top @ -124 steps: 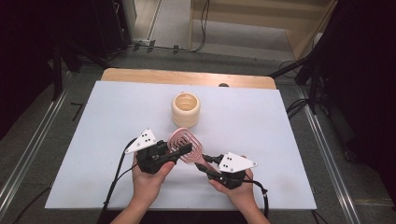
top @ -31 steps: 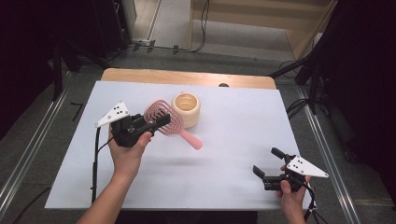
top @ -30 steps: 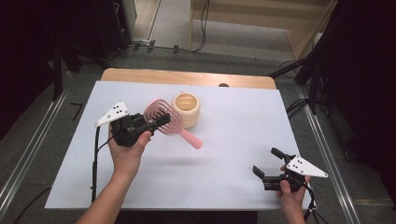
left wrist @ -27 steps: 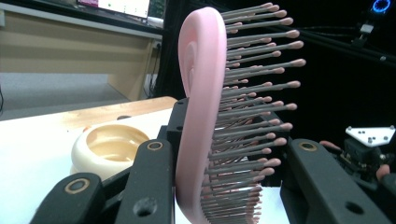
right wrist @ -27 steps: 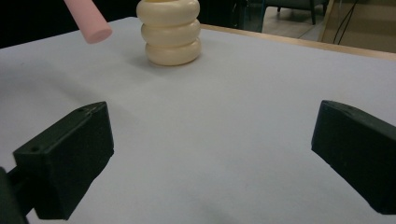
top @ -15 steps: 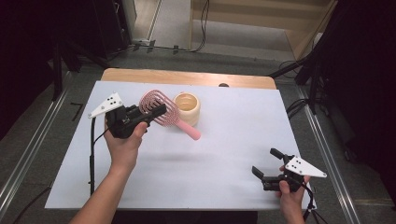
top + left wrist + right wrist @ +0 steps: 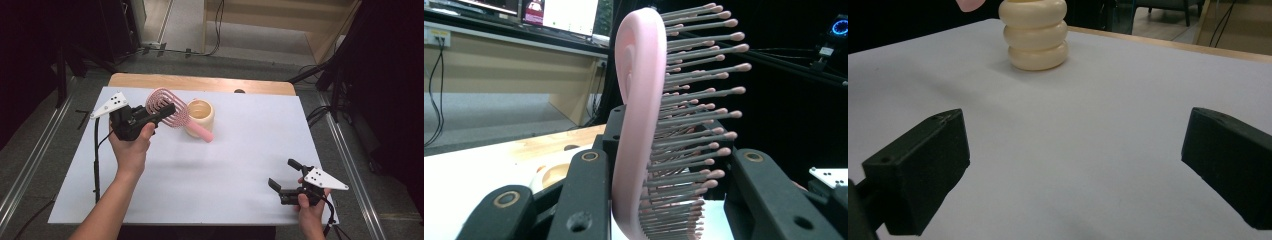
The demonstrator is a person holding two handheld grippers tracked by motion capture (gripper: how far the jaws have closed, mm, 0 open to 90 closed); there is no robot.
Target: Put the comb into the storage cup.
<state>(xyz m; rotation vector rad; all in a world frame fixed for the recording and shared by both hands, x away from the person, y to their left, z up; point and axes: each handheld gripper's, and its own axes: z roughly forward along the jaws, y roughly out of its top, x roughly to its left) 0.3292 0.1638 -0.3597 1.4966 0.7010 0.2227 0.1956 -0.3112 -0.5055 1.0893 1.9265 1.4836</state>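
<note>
**Ana:** Left gripper (image 7: 165, 111) has its jaws clamped across the head of the pink hairbrush (image 7: 167, 106). From its own camera, the brush back presses one jaw and the bristle tips (image 7: 704, 150) sit against the other.

**Ben:** Where is the brush compared with a second ago?

**Ana:** Higher and further from the person. A second ago the handle end lay down on the white mat; now the whole brush is lifted, with the head standing above the jaws and the handle (image 7: 202, 132) slanting down past the front of the cream ribbed cup (image 7: 200, 117), just beyond the jaw tips.

**Ben:** So the handle isn't in the cup yet?

**Ana:** No. From above it crosses in front of the cup wall, not through the mouth. I'd judge the lift is meant to clear the rim so the handle can be swung over and lowered in.

**Ben:** And the other hand?

**Ana:** Right gripper (image 7: 286, 179) has kept to the near corner of the mat, well apart from the cup, jaws spread wide with nothing between them. Its camera looks across bare mat (image 7: 1098, 150) to the cup (image 7: 1035, 35) far ahead.

**Ben:** Risk?

**Ana:** Probably the handle nudging the light cup.
</note>
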